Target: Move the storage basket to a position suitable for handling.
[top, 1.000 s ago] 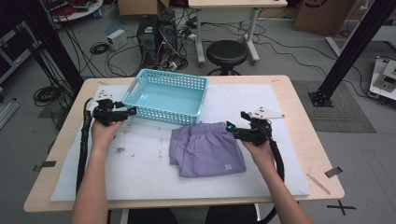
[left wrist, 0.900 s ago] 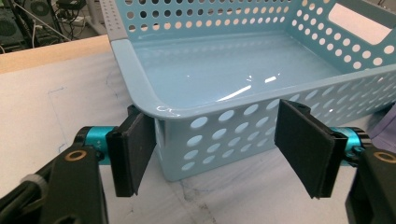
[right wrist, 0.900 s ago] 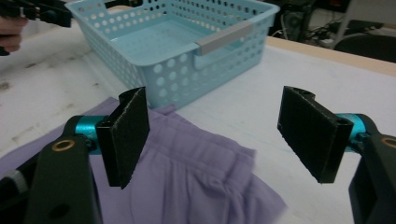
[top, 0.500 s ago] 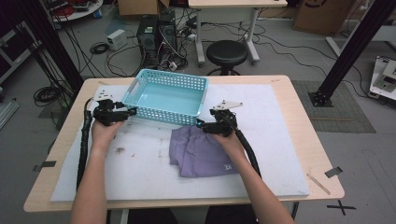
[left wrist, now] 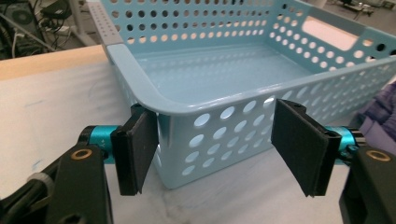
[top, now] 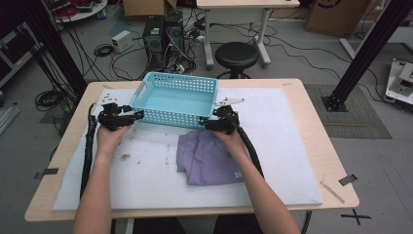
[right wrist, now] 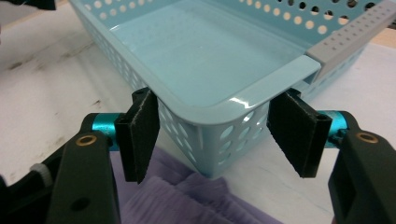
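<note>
The basket [top: 176, 100] sits at table 12 o'clock, bracketed at both near corners by the left gripper [left wrist: 212, 140] and right gripper [right wrist: 215, 135]; jaws, just closing, remain unclamped; gripping and moving remain outstanding

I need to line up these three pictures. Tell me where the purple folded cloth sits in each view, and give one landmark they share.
High view: the purple folded cloth lies at centre, just in front of the light blue perforated plastic basket.
Left gripper view: a sliver at the right edge, beside the basket's front wall.
Right gripper view: along the bottom, under the basket's corner.
Shared landmark: the basket's rounded front rim.
</note>
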Demonstrator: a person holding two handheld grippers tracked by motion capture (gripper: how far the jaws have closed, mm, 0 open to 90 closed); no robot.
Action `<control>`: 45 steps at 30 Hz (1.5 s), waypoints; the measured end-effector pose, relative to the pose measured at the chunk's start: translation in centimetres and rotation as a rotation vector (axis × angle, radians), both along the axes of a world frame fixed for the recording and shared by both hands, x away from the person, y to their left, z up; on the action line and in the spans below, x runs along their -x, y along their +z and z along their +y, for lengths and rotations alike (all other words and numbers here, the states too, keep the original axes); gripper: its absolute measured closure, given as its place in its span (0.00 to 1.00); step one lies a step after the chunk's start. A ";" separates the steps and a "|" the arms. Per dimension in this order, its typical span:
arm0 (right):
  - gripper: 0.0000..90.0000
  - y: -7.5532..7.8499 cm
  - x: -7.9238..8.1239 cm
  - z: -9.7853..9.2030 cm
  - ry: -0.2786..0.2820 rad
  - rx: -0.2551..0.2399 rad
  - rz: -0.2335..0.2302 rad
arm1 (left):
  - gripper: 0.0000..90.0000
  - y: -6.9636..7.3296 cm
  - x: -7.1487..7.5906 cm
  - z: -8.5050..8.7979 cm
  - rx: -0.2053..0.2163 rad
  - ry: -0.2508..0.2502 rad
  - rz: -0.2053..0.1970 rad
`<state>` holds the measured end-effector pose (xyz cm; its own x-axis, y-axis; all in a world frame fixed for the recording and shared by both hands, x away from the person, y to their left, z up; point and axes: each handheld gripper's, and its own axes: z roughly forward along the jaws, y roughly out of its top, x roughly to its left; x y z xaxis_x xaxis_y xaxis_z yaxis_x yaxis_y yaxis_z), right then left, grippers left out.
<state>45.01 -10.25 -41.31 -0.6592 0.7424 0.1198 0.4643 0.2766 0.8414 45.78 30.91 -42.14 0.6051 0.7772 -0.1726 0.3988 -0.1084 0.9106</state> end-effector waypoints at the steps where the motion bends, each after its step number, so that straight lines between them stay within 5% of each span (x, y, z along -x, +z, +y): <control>1: 0.43 0.0 0.0 0.0 0.000 0.000 0.000 | 0.36 0.0 0.0 -0.3 -0.003 -0.009 -0.006; 5: 0.50 0.5 -0.7 -1.9 -0.039 -0.045 0.004 | 0.38 0.0 0.0 -1.6 -0.007 -0.042 -0.014; 31: 0.51 0.2 -0.4 -10.1 -0.127 -0.033 0.002 | 0.38 0.2 0.5 -9.8 -0.074 -0.146 -0.031; 45: 0.49 -0.4 -0.2 -11.4 -0.155 0.012 0.011 | 0.37 -0.2 0.6 -11.6 -0.100 -0.174 -0.006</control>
<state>45.24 -21.65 -41.69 -0.5350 0.8367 0.1174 0.5117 0.2103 0.8330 45.18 19.29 -42.32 0.7326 0.6739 -0.0953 0.3606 -0.2655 0.8941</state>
